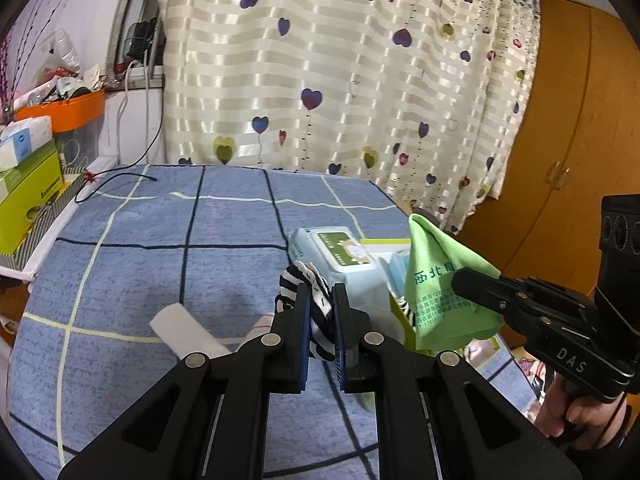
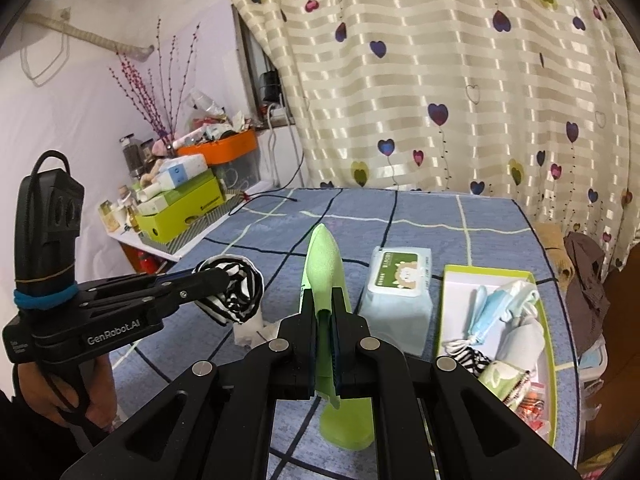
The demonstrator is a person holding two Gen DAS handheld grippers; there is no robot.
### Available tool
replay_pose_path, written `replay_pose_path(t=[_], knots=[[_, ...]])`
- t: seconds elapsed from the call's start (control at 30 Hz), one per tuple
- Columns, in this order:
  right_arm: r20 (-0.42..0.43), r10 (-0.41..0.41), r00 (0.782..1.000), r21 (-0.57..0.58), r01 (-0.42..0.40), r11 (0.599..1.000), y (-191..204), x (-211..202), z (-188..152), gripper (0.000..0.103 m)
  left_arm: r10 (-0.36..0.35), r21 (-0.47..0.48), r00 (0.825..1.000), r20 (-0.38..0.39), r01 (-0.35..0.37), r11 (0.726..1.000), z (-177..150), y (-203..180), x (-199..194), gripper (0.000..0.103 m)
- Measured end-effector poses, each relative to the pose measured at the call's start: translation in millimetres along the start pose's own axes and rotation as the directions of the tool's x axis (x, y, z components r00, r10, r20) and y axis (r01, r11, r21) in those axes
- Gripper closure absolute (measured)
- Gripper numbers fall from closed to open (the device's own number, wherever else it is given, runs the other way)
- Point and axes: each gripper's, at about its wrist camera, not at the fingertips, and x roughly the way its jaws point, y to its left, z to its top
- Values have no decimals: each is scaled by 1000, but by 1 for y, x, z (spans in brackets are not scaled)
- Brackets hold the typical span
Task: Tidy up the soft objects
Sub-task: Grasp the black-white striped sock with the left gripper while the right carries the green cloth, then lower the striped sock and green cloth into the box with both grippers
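Gripping striped sock in left gripper | right gripper clamping green cloth | both angled downward

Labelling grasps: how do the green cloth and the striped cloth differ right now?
The green cloth is plain lime with printed text; the striped cloth is black and white. Green is held by the right gripper, striped by the left gripper. Green stands up in a peak; striped is bunched. Both are held above the bedspread.

Both handheld black plastic grippers, left and right, show round silver pivot screws and blue-edged pads; white lettering marks each body, and a blue elastic band wraps the left handle.
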Motion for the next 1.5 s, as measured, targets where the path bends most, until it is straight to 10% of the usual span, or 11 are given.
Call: replay_pose_path(t=[0.97,1.5], knots=[[26,-199,980,155,193,969,-109,-47,-15,97,-152,124,988,-34,155,980,22,-82,39,93],[-65,-199,978,202,208,957,-171,10,-15,97,-226,135,972,-66,233,963,34,-96,76,93]])
